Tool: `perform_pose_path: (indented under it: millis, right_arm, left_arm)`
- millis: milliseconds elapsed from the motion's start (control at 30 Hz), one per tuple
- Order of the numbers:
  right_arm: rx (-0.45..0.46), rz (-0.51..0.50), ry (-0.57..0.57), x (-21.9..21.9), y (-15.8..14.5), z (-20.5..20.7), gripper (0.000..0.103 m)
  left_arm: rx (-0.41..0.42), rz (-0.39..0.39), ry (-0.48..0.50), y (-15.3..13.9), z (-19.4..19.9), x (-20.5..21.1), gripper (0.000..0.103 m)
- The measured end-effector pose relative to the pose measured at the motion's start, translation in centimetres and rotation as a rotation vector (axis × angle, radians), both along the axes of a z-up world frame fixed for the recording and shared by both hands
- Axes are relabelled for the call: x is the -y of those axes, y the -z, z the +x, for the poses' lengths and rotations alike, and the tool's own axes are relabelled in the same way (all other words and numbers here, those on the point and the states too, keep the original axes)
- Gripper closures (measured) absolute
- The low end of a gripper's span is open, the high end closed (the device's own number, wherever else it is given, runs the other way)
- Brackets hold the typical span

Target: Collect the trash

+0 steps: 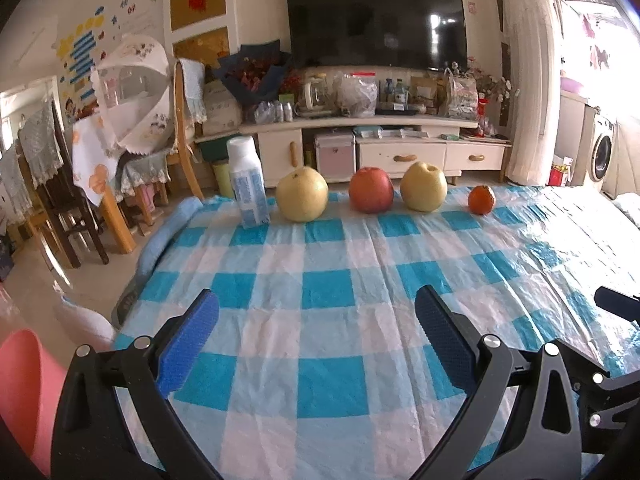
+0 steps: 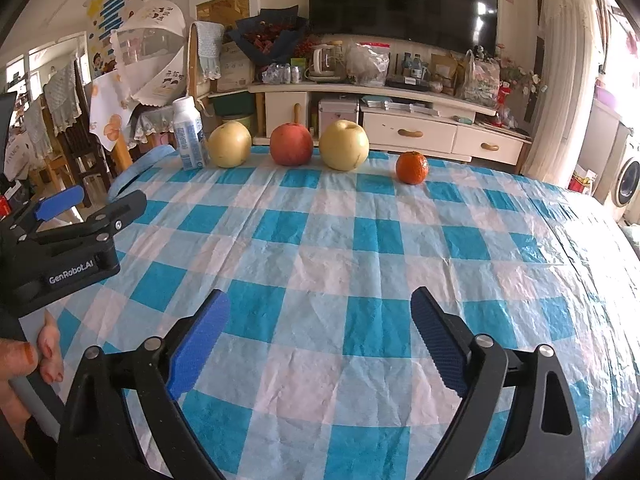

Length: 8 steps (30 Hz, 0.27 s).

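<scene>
A white milk bottle [image 1: 248, 182] with a blue label stands at the far left edge of the checked tablecloth [image 1: 340, 288]. Beside it, in a row along the far edge, sit a yellow pear [image 1: 302, 194], a red apple [image 1: 371, 189], a second yellow pear [image 1: 424, 187] and a small orange [image 1: 481, 200]. The right wrist view shows the same row: bottle [image 2: 188, 133], pear [image 2: 230, 145], apple [image 2: 291, 144], pear [image 2: 344, 145], orange [image 2: 412, 167]. My left gripper [image 1: 318, 308] is open over the near cloth. My right gripper [image 2: 320, 308] is open too, both empty.
A pink bin [image 1: 24, 384] sits low at the left, off the table. Chairs [image 1: 64, 200] crowd the floor to the left. A TV cabinet [image 1: 380, 140] stands behind the table. A hand [image 2: 36, 356] holds the left gripper's body [image 2: 68, 240] at the table's left edge.
</scene>
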State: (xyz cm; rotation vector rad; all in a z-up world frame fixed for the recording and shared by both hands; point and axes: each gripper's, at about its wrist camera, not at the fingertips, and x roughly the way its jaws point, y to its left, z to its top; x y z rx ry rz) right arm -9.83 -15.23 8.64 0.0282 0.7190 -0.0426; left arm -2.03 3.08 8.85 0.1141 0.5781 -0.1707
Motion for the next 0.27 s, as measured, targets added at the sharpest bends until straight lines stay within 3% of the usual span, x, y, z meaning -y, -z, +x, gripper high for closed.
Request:
perform_pose_path:
  millis: [267]
  right_arm:
    - [-0.152, -0.032, 0.092, 2.1, 3.8, 2.1, 0.012]
  left_arm:
    - [-0.215, -0.026, 0.009, 4.1, 1.6, 2.5, 0.004]
